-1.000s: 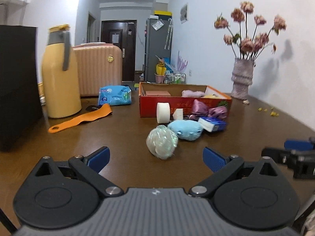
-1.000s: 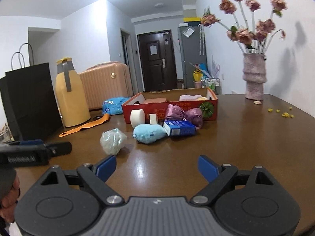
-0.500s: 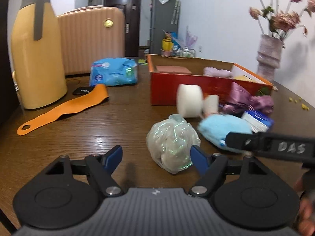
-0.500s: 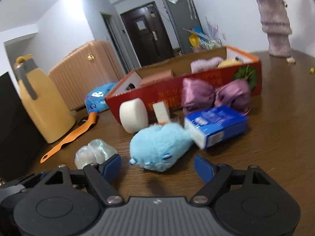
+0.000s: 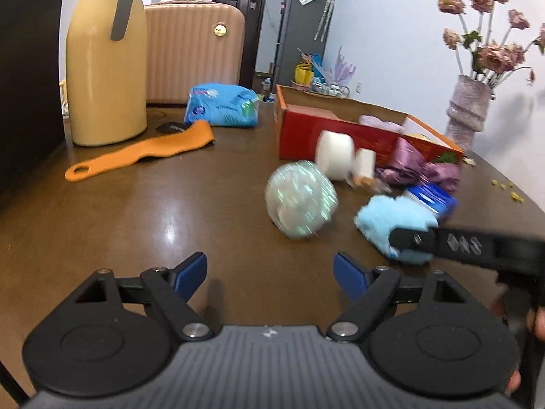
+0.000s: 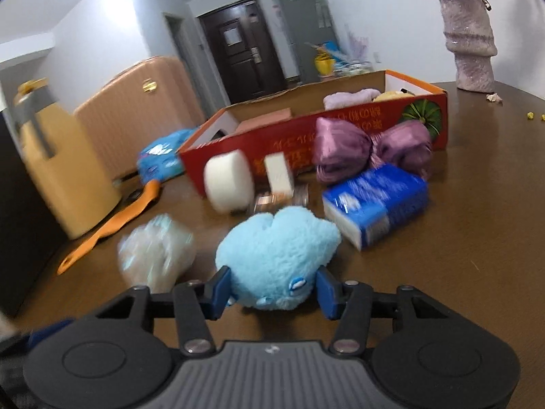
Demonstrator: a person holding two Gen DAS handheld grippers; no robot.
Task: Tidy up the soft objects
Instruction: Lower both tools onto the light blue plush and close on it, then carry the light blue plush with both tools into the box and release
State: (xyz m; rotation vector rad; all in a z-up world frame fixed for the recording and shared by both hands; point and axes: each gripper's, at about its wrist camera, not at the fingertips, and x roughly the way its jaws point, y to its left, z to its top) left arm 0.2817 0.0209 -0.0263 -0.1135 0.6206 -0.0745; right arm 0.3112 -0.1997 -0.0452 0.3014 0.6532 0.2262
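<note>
Blue-padded fingers of the left gripper [image 5: 270, 272] are spreading with nothing between them, aimed at the iridescent ball [image 5: 301, 199] lying just ahead on the worktop [image 5: 136, 211], probably lining up a grasp. In the right wrist view, the right gripper [image 6: 274, 294] is closing around the blue plush toy [image 6: 277, 259], pads at its flanks, likely for lifting into the red box [image 6: 306, 133] behind.
</note>
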